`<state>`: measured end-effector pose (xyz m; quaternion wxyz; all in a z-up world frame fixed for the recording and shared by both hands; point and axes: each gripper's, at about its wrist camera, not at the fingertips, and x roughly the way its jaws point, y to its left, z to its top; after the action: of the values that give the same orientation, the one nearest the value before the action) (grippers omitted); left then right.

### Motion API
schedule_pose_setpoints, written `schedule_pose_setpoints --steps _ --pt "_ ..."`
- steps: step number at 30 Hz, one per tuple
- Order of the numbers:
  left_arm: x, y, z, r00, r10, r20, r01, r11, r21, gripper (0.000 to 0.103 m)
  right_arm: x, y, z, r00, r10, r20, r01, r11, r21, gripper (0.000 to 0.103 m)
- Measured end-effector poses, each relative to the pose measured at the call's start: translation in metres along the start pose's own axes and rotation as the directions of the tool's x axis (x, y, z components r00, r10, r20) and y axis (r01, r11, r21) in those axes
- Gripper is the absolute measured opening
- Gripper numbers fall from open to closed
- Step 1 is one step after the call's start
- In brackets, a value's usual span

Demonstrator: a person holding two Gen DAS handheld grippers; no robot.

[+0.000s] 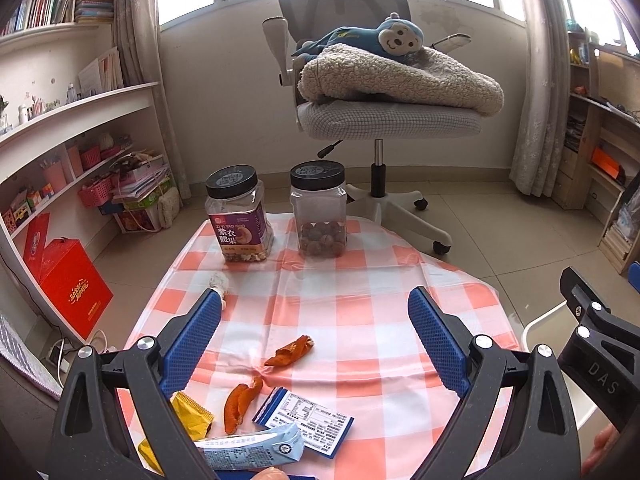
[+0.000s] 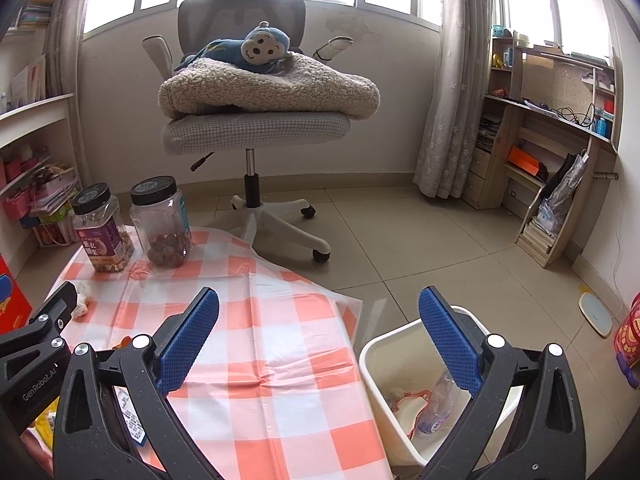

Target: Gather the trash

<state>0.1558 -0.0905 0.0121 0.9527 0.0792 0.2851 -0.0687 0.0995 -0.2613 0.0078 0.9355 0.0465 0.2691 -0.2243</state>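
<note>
A grey office chair stands by the window, with a fleece blanket heaped on its seat and a blue monkey toy lying on top. In front of it is the low desk, covered by an orange-and-white checked cloth. To the right of the desk, on the tiled floor, sits a cream waste bin with a crushed plastic bottle and some paper already inside.

At the far edge of the cloth two black-lidded jars stand side by side: the left jar has a purple label, the clear jar holds brown nuts.

The left gripper hovers over the near half of the desk, its blue-padded jaws spread wide and holding nothing. The right gripper hangs over the desk's right edge, its jaws equally wide and empty; its right jaw sits above the bin.

The trash lies scattered on the cloth near the left gripper: a light blue wrapper at the near edge, a white-and-blue printed packet just beside it, a yellow wrapper under the left jaw, two pieces of orange peel between the jaws, and a crumpled white tissue further off by the purple-label jar.
</note>
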Motion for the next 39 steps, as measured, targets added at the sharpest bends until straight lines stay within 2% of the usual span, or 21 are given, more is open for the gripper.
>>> schedule_pose_setpoints --steps 4,8,14,16,18,20,23,25,31,33,34,36,37,38,39 --pt "0.009 0.019 -0.002 0.999 0.026 -0.028 -0.027 1.0 -0.017 0.092 0.006 0.021 -0.001 0.999 0.025 -0.02 -0.025 1.0 -0.014 0.096" --pt "0.031 0.042 -0.005 0.992 0.073 -0.104 -0.077 0.996 -0.035 0.092 0.016 0.042 -0.003 0.997 0.054 -0.047 -0.055 0.998 -0.025 0.096" --pt "0.091 0.09 -0.011 0.959 0.145 -0.243 -0.161 0.986 -0.047 0.092 0.032 0.073 -0.011 0.991 0.091 -0.1 -0.097 0.994 -0.057 0.096" --pt "0.117 0.104 -0.012 0.948 0.159 -0.275 -0.171 0.985 -0.02 0.092 0.039 0.082 -0.013 0.986 0.107 -0.125 -0.116 0.991 -0.067 0.096" --pt "0.141 0.117 -0.014 0.94 0.181 -0.288 -0.183 0.983 0.02 0.092 0.047 0.091 -0.016 0.977 0.14 -0.16 -0.153 0.986 -0.069 0.096" --pt "0.165 0.132 -0.015 0.925 0.194 -0.327 -0.201 0.98 0.015 0.091 0.054 0.1 -0.019 0.965 0.174 -0.196 -0.193 0.978 -0.081 0.096" --pt "0.202 0.151 -0.015 0.907 0.142 -0.395 -0.172 0.984 -0.042 0.091 0.069 0.116 -0.025 0.943 0.21 -0.257 -0.244 0.964 -0.108 0.096" --pt "0.221 0.157 -0.015 0.9 0.147 -0.411 -0.181 0.983 -0.045 0.091 0.082 0.123 -0.028 0.92 0.238 -0.31 -0.277 0.957 -0.086 0.096" --pt "0.268 0.162 -0.02 0.889 0.098 -0.448 -0.154 0.984 -0.09 0.089 0.123 0.131 -0.04 0.832 0.317 -0.455 -0.327 0.943 0.06 0.096" --pt "0.28 0.159 -0.022 0.885 0.08 -0.458 -0.129 0.989 -0.076 0.08 0.133 0.135 -0.044 0.81 0.33 -0.485 -0.332 0.939 0.085 0.096" --pt "0.286 0.158 -0.026 0.877 0.074 -0.475 -0.117 0.991 -0.061 0.078 0.136 0.138 -0.045 0.799 0.334 -0.499 -0.336 0.938 0.089 0.096" --pt "0.298 0.159 -0.034 0.855 0.063 -0.515 -0.101 0.994 -0.045 0.061 0.142 0.144 -0.049 0.777 0.341 -0.53 -0.345 0.934 0.095 0.096" --pt "0.299 0.162 -0.036 0.863 0.037 -0.504 -0.082 0.994 -0.067 0.059 0.144 0.147 -0.051 0.764 0.347 -0.545 -0.351 0.931 0.101 0.096" --pt "0.298 0.165 -0.035 0.868 0.026 -0.496 -0.075 0.994 -0.079 0.041 0.146 0.149 -0.053 0.751 0.354 -0.558 -0.356 0.928 0.109 0.096" --pt "0.298 0.168 -0.034 0.866 0.018 -0.499 -0.07 0.994 -0.086 0.035 0.15 0.152 -0.055 0.737 0.362 -0.57 -0.36 0.925 0.122 0.096"
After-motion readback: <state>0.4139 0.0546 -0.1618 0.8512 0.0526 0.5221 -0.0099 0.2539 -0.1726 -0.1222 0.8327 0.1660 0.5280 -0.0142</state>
